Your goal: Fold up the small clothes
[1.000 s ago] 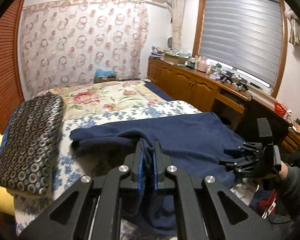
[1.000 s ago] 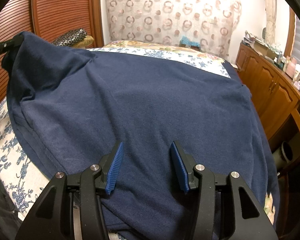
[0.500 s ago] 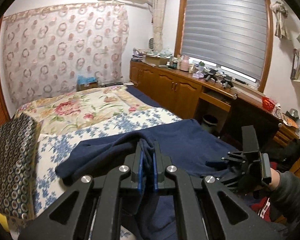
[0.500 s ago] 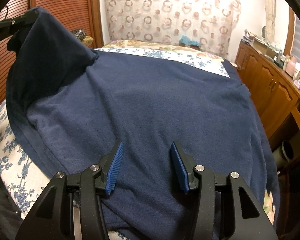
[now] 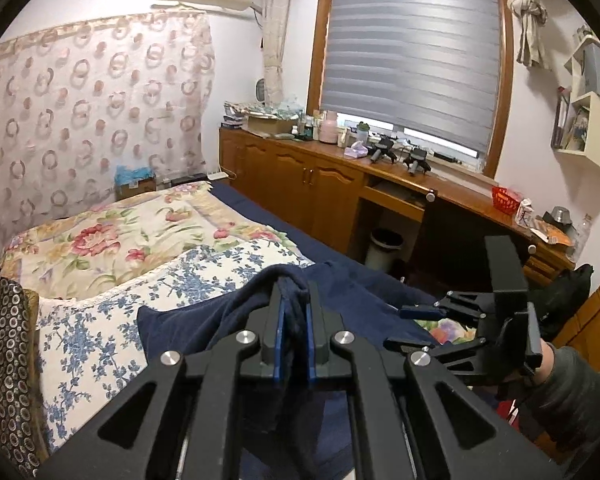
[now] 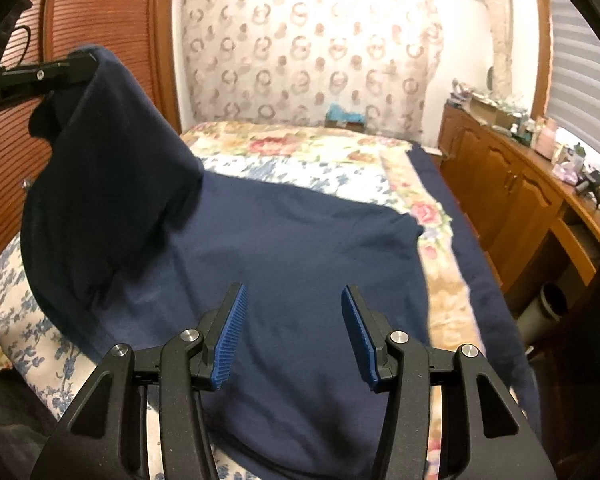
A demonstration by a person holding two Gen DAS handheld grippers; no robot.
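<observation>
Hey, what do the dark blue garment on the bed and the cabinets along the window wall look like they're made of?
Navy garment: looks like a soft knit, perhaps cotton or fleece; matte, slightly fuzzy, and it drapes limply where the left gripper pinches it. Cabinets: seemingly wood or wood veneer, warm brown with a glossy varnish, raised-panel doors and a top that reflects light.

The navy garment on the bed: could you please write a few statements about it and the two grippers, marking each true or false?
1. The left gripper is clamped on a bunch of the navy garment. True.
2. The right gripper grips the garment too. False: its jaws stand apart, nothing between them.
3. One side of the garment is lifted off the bed. True.
4. The garment is already folded into a small square. False: it mostly lies spread out.
</observation>
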